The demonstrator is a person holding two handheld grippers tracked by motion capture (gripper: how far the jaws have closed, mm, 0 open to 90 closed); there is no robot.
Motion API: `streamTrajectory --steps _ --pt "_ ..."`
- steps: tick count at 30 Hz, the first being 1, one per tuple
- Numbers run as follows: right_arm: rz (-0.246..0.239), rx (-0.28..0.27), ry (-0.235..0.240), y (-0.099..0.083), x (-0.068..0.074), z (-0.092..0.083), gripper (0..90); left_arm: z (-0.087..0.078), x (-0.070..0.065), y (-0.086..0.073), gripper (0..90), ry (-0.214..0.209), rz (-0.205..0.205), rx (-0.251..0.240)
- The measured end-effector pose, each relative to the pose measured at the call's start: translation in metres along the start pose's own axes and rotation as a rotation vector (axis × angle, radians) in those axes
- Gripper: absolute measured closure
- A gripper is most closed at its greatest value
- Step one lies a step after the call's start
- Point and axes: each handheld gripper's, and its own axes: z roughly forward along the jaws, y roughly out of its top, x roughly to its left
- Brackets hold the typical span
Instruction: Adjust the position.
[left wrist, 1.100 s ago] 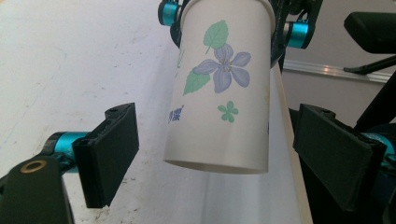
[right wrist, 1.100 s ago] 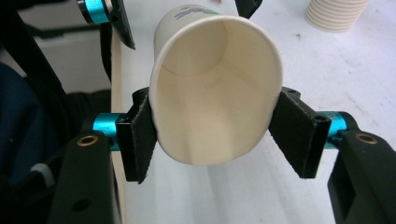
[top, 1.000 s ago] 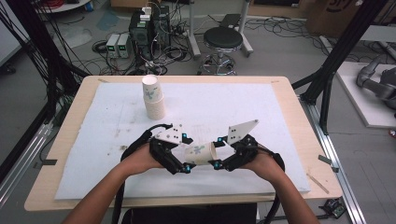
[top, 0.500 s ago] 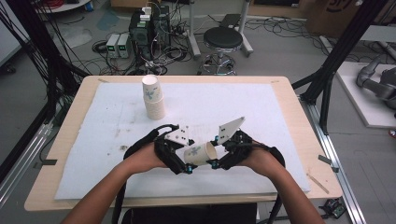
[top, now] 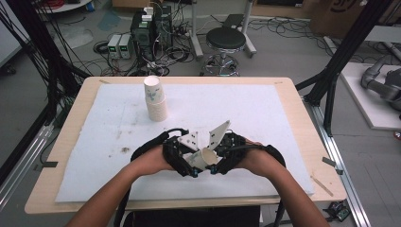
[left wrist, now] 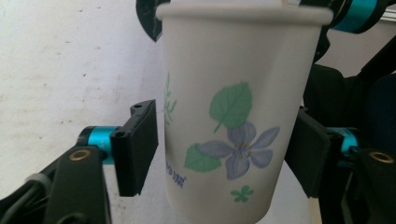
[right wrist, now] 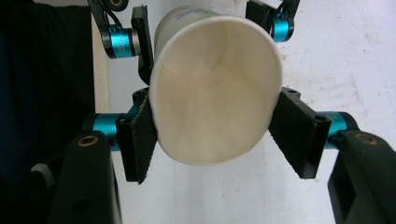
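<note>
A workshop floor strewn with cables, electronics boxes (top: 150,29) and a round stool (top: 226,39) lies beyond a light wooden table (top: 293,101), most of whose top is covered by a white mat (top: 246,109) with a few dark smudges on its left part. Near the mat's far left stands an upright stack of paper cups (top: 154,98), well apart from the hands. At the near middle of the mat, a person's forearms come in from the bottom edge and bring the left gripper (top: 185,158) and the right gripper (top: 222,158) close together around a single paper cup (top: 206,158), which lies tilted with its open mouth turned towards the right gripper. In the left gripper view the cup (left wrist: 233,116), printed with green leaves and a violet flower, sits between the two black jaws; the right-hand jaw meets its wall, while the left-hand jaw stands just beside it with a sliver of mat between, so the jaws are apart. In the right gripper view the cup's rim (right wrist: 217,93) is squeezed into an oval by the jaws pressing on both sides, so that gripper is clamped on it.
</note>
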Motion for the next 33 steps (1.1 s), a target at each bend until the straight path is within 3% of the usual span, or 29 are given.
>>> streamTrajectory --steps 5,9,12,13,14,15,16,17,18,19,20,24,25,26,27,28,29,30,31,32,33 --pt "-0.022 0.02 0.006 0.004 0.002 0.002 36.3 0.001 -0.001 0.0 37.4 -0.023 0.015 0.014" --pt "-0.008 0.001 0.015 0.005 0.002 0.001 36.0 0.0 -0.001 -0.001 37.8 -0.031 0.014 -0.012" --pt "0.05 -0.092 0.024 0.001 -0.002 -0.003 28.3 -0.004 0.0 -0.002 37.6 -0.022 -0.009 -0.058" --pt "0.05 -0.092 0.024 0.001 -0.002 -0.003 28.3 -0.006 0.0 -0.004 37.6 -0.022 -0.024 -0.079" --pt "0.098 -0.164 0.015 -0.003 -0.004 -0.007 24.3 -0.008 0.002 -0.009 37.4 -0.007 -0.047 -0.121" --pt "0.098 -0.164 0.015 -0.003 -0.004 -0.007 24.3 -0.008 0.002 -0.009 37.3 -0.007 -0.047 -0.121" --pt "0.144 -0.242 0.009 -0.008 -0.006 -0.012 21.4 -0.009 0.003 -0.011 37.3 0.0 -0.058 -0.132" --pt "0.144 -0.242 0.009 -0.008 -0.006 -0.012 21.4 -0.01 0.003 -0.014 37.3 0.009 -0.068 -0.145" --pt "0.177 -0.311 -0.017 -0.015 -0.007 -0.018 21.3 -0.012 0.004 -0.02 37.3 0.027 -0.083 -0.166" --pt "0.192 -0.339 -0.023 -0.018 -0.008 -0.02 21.3 -0.012 0.004 -0.02 37.2 0.027 -0.083 -0.166" --pt "0.208 -0.363 -0.031 -0.021 -0.008 -0.022 21.3 -0.015 0.005 -0.026 37.2 0.043 -0.107 -0.199" --pt "0.252 -0.428 -0.073 -0.034 -0.009 -0.028 21.3 -0.02 0.005 -0.035 37.2 0.075 -0.136 -0.249" --pt "0.296 -0.472 -0.106 -0.044 -0.008 -0.031 21.3 -0.024 0.005 -0.043 37.1 0.111 -0.165 -0.294" --pt "0.315 -0.5 -0.124 -0.05 -0.007 -0.031 21.4 -0.024 0.005 -0.043 37.2 0.111 -0.165 -0.294" --pt "0.315 -0.5 -0.124 -0.05 -0.007 -0.031 21.4 -0.026 0.005 -0.047 37.2 0.126 -0.178 -0.317" --pt "0.351 -0.531 -0.148 -0.063 -0.006 -0.031 21.3 -0.031 0.004 -0.056 37.1 0.168 -0.195 -0.354" --pt "0.351 -0.531 -0.148 -0.063 -0.006 -0.031 21.3 -0.031 0.004 -0.056 37.1 0.168 -0.195 -0.354" --pt "0.385 -0.547 -0.177 -0.076 -0.005 -0.029 21.3 -0.037 0.002 -0.065 37.1 0.21 -0.209 -0.403" --pt "0.385 -0.547 -0.177 -0.076 -0.005 -0.029 21.3 -0.037 0.002 -0.065 37.1 0.21 -0.209 -0.403" --pt "0.425 -0.558 -0.199 -0.089 -0.003 -0.026 21.3 -0.04 0.002 -0.07 37.1 0.229 -0.22 -0.429" --pt "0.425 -0.558 -0.199 -0.089 -0.003 -0.026 21.3 -0.043 0.002 -0.075 37.1 0.25 -0.225 -0.45"
